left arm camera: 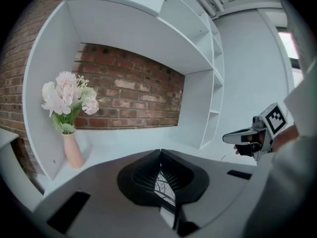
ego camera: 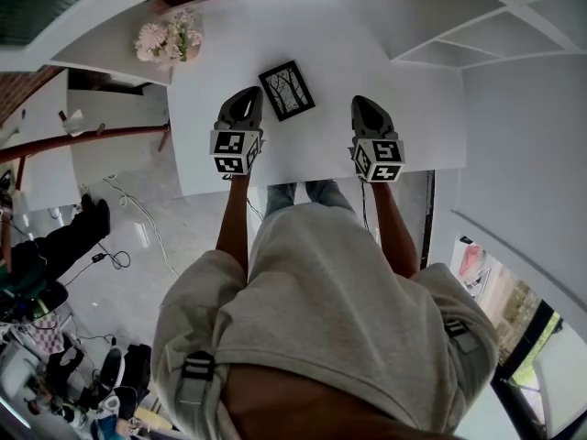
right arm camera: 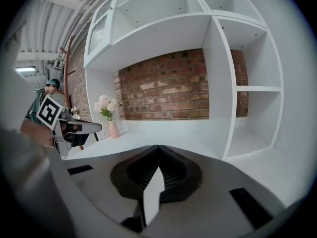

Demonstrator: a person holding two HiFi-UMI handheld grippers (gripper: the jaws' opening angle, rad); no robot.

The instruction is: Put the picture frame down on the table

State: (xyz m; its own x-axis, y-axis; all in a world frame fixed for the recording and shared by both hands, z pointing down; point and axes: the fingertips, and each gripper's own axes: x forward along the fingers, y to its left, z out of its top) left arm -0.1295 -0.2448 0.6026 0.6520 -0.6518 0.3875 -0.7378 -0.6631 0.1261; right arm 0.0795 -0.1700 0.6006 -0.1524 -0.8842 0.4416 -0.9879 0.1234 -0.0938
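Note:
The picture frame (ego camera: 286, 90), black-edged with a drawing of bare trees, lies on the white table (ego camera: 404, 99) in the head view, tilted a little. My left gripper (ego camera: 249, 96) hovers just left of it, apart from it, jaws closed tip to tip with nothing held. In the left gripper view a sliver of the frame (left arm camera: 166, 188) shows below the shut left gripper (left arm camera: 160, 152). My right gripper (ego camera: 361, 104) is to the frame's right, further off, also shut and empty. In its own view the right gripper (right arm camera: 159, 148) has its tips meeting.
A pink vase of pale flowers (ego camera: 170, 39) stands at the table's back left corner. White shelving (right arm camera: 233, 83) and a brick wall (left arm camera: 133, 98) rise behind the table. The person's legs are at the front edge. Cables and clutter lie on the floor at left.

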